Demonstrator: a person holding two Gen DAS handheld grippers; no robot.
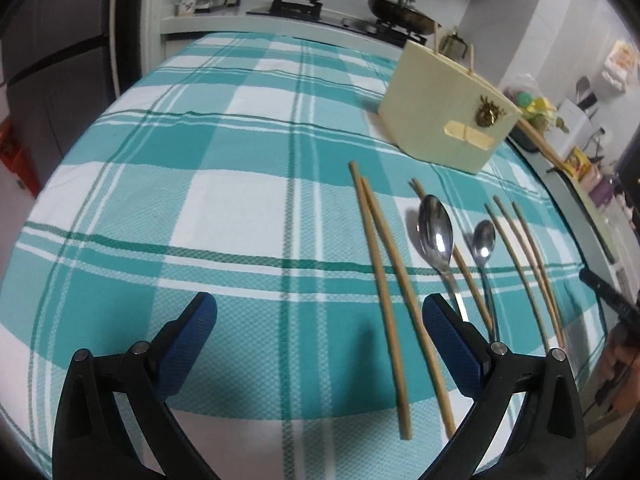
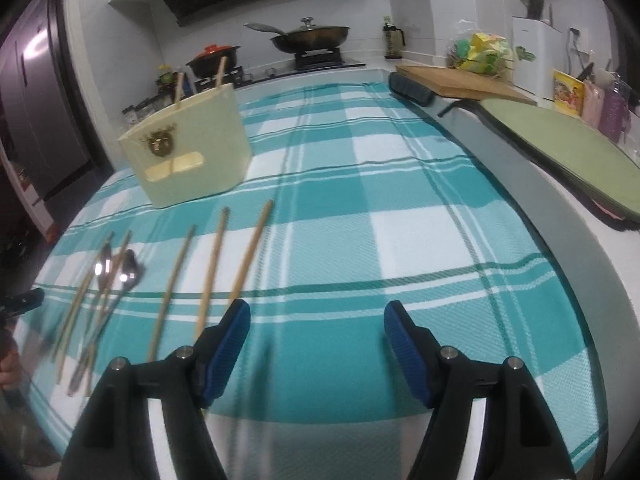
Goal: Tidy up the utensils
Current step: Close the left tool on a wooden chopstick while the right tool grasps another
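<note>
Utensils [image 1: 436,236] untouched, both tongs [image 1: 320,316] [image 2: 317,322] agape

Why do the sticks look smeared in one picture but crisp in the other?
Right wrist view: the chopsticks and spoons are streaked by motion blur. Left wrist view: both are sharp, with glare on the large spoon. Both views bend the tablecloth, fisheye-style.
</note>
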